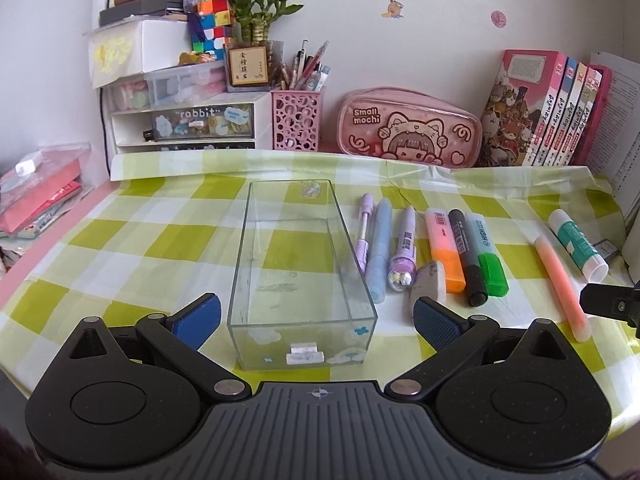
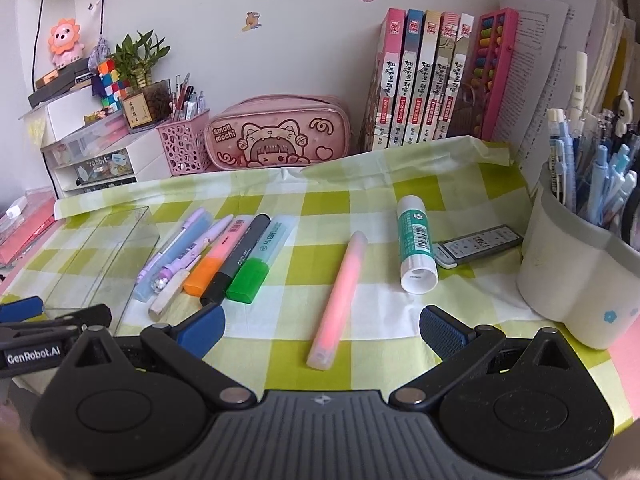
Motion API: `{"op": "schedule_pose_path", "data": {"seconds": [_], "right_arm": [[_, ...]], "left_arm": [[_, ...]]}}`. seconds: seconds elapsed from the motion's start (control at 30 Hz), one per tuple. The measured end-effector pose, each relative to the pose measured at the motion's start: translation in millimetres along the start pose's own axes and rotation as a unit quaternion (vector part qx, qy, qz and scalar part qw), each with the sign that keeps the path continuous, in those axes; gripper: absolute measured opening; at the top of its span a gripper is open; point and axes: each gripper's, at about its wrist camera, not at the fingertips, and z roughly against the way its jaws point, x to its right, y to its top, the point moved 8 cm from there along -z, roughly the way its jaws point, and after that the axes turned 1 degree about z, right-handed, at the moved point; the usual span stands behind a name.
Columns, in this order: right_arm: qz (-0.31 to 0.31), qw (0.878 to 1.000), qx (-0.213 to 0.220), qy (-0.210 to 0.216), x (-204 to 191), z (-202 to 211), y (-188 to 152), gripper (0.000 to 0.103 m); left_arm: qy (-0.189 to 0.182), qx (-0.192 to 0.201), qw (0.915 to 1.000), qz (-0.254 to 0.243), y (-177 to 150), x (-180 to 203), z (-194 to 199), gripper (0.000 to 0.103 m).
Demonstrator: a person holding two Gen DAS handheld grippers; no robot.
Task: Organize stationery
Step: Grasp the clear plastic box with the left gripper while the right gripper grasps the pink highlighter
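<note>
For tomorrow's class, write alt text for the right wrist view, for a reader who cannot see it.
Open right gripper hovers over a green-checked tablecloth, a pink highlighter lying straight ahead between its jaws. A glue stick lies right of it; markers and pens lie left beside a clear box.

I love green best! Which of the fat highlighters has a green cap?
The pale teal highlighter with the bright green cap, rightmost in the row beside the clear plastic box. The peach highlighter there has an orange cap; the black marker between them is dark.
</note>
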Motion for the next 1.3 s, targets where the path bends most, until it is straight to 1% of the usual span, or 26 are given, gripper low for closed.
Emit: {"op": "schedule_pose_path", "data": {"seconds": [0.07,0.13,0.23,0.27,0.3,0.33,0.4,0.43,0.5,0.53,0.6,0.67,0.73,0.77,0.8,0.83,0.87,0.9,0.97,1.17,1.3], "right_arm": [[-0.007,1.000,-0.011,0.018,6.7,-11.1,-0.6,0.103],[-0.024,0.999,-0.012,0.039,13.9,-19.6,-0.7,0.103],[-0.073,0.993,-0.023,0.089,23.4,-31.5,0.3,0.103],[-0.087,0.991,-0.025,0.097,26.1,-34.9,0.7,0.101],[-0.099,0.989,-0.026,0.104,28.4,-39.6,2.2,0.096],[-0.108,0.988,-0.027,0.111,29.4,-43.5,3.0,0.092],[-0.121,0.984,-0.020,0.127,29.3,-48.7,7.1,0.087],[-0.125,0.984,-0.017,0.129,29.1,-50.4,8.7,0.087],[-0.125,0.984,-0.016,0.123,28.8,-54.2,11.7,0.077],[-0.121,0.986,-0.016,0.114,28.8,-55.8,12.9,0.074],[-0.115,0.989,-0.015,0.092,28.3,-58.2,14.4,0.057],[-0.109,0.991,-0.013,0.076,28.2,-60.0,14.8,0.051],[-0.103,0.993,-0.011,0.064,26.9,-61.2,14.9,0.048],[-0.098,0.994,-0.011,0.056,25.6,-61.8,15.2,0.043],[-0.090,0.995,-0.012,0.048,24.5,-63.4,15.6,0.037],[-0.086,0.995,-0.015,0.043,23.2,-64.5,16.1,0.033],[-0.084,0.995,-0.020,0.041,21.7,-66.5,16.8,0.021],[-0.087,0.995,-0.024,0.044,20.1,-68.3,17.9,0.018],[-0.094,0.993,-0.033,0.056,15.2,-71.3,20.0,0.017],[-0.103,0.991,-0.039,0.082,-8.6,-71.5,31.3,0.017],[-0.130,0.984,-0.037,0.117,-29.9,-62.9,46.5,0.017]], "left_arm": [[0.002,0.001,1.0000,-0.006,-2.3,-0.3,-9.3,0.098],[0.003,0.001,0.9999,-0.013,-5.4,-0.4,-17.6,0.098],[0.003,0.009,0.9999,-0.011,-8.0,-3.9,-28.1,0.096],[-0.001,0.010,0.9999,-0.006,-8.7,-5.0,-30.6,0.095],[-0.006,0.012,0.9999,-0.001,-9.0,-6.3,-32.7,0.095],[-0.011,0.013,0.9998,0.004,-9.1,-7.5,-34.2,0.093],[-0.022,0.016,0.9995,0.014,-8.8,-9.3,-36.4,0.087],[-0.022,0.021,0.9994,0.014,-8.0,-9.4,-36.7,0.085],[-0.019,0.026,0.9994,0.013,-6.0,-9.9,-37.4,0.083],[-0.019,0.028,0.9993,0.013,-5.7,-10.1,-37.8,0.081],[-0.019,0.032,0.9992,0.012,-5.6,-10.2,-38.6,0.080],[-0.018,0.034,0.9992,0.011,-5.3,-10.5,-39.3,0.080],[-0.017,0.033,0.9993,0.010,-5.1,-10.4,-40.0,0.079],[-0.017,0.032,0.9993,0.010,-5.3,-10.6,-40.4,0.079],[-0.015,0.032,0.9993,0.009,-4.9,-10.6,-40.7,0.079],[-0.012,0.033,0.9993,0.007,-5.0,-10.4,-40.6,0.078],[-0.009,0.035,0.9993,0.004,-5.6,-10.3,-40.2,0.076],[-0.006,0.038,0.9992,0.000,-6.4,-10.5,-39.5,0.075],[-0.006,0.046,0.9989,-0.007,-8.6,-12.1,-35.5,0.073],[-0.022,0.055,0.9982,-0.010,-18.2,-16.8,-19.6,0.073],[-0.033,0.059,0.9976,-0.014,-22.1,-19.6,-12.6,0.073]]}}
